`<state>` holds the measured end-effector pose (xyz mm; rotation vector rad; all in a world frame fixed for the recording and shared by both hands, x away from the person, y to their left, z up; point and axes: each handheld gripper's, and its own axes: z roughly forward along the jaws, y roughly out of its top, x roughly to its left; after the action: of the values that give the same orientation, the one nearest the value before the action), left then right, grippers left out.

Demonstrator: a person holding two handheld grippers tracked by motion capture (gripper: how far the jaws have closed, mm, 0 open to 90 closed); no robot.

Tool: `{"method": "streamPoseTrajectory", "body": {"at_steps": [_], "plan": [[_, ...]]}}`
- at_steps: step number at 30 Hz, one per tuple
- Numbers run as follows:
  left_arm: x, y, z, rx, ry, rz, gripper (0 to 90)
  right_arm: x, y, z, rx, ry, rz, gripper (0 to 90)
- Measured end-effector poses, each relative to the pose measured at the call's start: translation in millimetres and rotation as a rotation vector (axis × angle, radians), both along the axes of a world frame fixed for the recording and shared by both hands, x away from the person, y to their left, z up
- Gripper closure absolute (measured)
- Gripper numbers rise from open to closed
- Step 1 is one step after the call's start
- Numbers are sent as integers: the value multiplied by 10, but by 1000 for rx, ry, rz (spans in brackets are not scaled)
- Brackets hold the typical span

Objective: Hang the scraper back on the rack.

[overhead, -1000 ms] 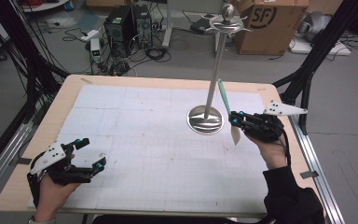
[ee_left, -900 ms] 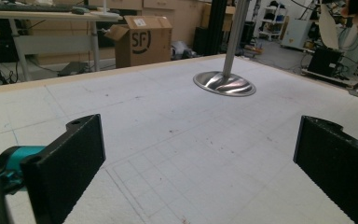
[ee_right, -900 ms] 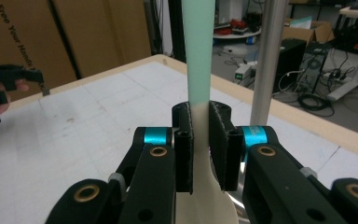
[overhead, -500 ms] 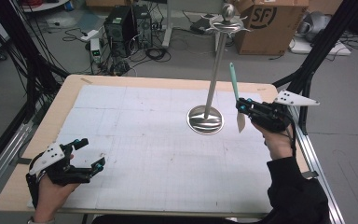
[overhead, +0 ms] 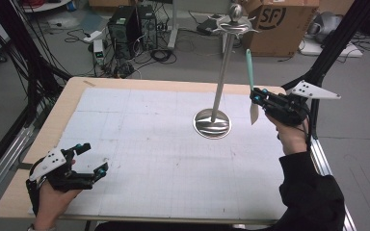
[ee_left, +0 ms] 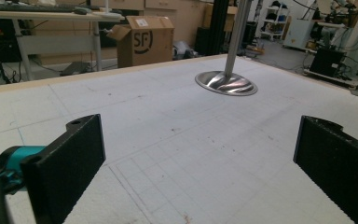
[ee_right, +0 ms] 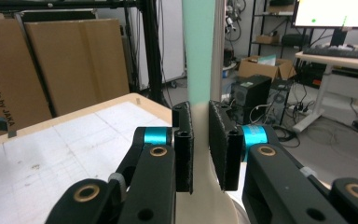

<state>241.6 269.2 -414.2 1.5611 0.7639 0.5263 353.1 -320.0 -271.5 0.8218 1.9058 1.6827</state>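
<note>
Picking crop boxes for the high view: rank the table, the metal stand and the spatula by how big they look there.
1. Table
2. Stand, tall and thin
3. Spatula, gripped upright by the right gripper

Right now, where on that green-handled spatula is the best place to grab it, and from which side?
Probably where the right gripper already clamps the spatula: the narrow neck between green handle and cream blade. It stands upright, handle up, so coming in level from the side lets the flat pads press its flat faces.
</note>
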Motion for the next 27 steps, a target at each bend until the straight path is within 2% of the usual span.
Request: {"method": "streamPoseTrajectory", "body": {"at_steps": [12,19,27], "plan": [[-6,11,-3,2,2,-2,26,56,-112,161,20,-44,-20,802],[-3,20,-9,4,3,0,26,112,-166,211,18,-46,-45,802],[-3,38,-20,-4,-1,8,26,159,-232,290,39,-54,-60,802]]}}
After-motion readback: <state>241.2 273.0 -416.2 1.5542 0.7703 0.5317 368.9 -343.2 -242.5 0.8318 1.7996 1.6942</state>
